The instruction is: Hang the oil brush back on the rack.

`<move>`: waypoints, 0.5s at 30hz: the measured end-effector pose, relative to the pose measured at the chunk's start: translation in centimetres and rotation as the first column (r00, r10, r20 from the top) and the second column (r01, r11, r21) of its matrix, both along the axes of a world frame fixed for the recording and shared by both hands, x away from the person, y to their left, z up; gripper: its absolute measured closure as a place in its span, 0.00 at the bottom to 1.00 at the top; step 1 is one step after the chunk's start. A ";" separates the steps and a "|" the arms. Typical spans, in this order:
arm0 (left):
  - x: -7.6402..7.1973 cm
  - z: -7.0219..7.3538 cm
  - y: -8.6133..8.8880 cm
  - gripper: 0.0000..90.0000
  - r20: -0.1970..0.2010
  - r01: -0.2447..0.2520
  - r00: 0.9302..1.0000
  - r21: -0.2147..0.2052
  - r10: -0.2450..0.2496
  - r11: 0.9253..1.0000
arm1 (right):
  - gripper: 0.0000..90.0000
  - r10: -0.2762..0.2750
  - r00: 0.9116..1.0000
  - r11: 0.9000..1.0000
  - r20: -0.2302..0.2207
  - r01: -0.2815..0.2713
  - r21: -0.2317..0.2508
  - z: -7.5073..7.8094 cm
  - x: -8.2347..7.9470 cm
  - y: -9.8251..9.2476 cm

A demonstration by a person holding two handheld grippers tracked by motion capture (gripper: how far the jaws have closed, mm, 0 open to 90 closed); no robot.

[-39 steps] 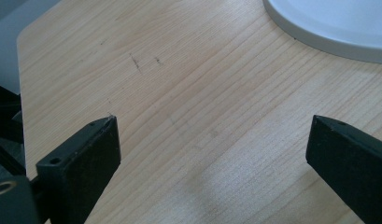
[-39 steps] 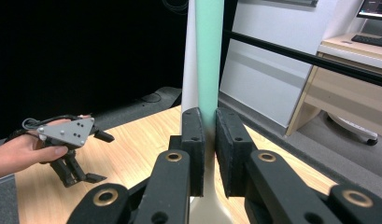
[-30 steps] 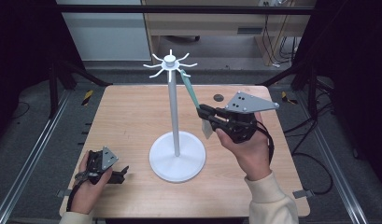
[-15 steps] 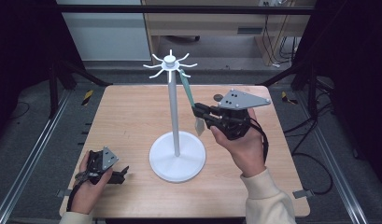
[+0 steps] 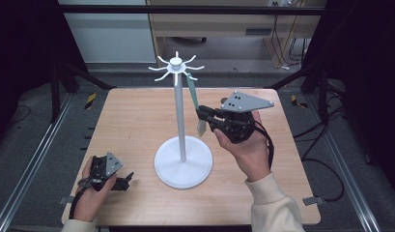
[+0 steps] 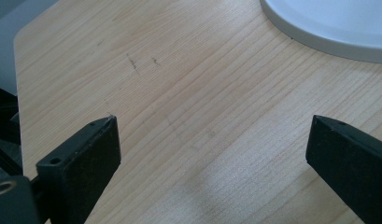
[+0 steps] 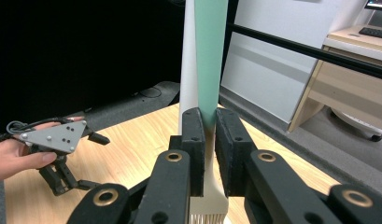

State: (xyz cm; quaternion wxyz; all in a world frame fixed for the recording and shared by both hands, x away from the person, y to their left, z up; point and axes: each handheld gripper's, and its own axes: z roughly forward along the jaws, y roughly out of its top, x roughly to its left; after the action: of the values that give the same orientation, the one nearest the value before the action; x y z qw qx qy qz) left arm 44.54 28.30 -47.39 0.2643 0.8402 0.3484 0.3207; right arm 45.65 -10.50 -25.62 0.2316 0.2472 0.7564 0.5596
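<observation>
Green-handled brush [image 5: 197, 104] is grasped by right hand-held gripper [image 5: 204, 116], hung on white stand [image 5: 181, 111] at centre frame; release is left. Left hand-held gripper [image 5: 120, 182] is released, lower left.

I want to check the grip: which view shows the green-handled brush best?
The right gripper view: the brush is close, clamped between the right tongs. The high view shows it small, hanging from the stand.

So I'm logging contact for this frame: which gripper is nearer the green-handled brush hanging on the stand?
Right. The right gripper is clamped on the brush; the left gripper rests open on the table, across the stand's base.
</observation>
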 end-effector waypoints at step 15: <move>0.0 0.0 0.0 0.03 -0.001 0.002 1.000 0.001 -0.002 1.000 | 0.91 -0.007 1.000 1.000 -0.007 0.007 0.002 0.0 0.4 0.2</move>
State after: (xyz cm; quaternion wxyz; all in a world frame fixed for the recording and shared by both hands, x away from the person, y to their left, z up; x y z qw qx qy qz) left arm 44.53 28.31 -47.38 0.2641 0.8407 0.3477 0.3202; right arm 46.01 -10.30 -25.63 0.2306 0.2518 0.7557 0.5589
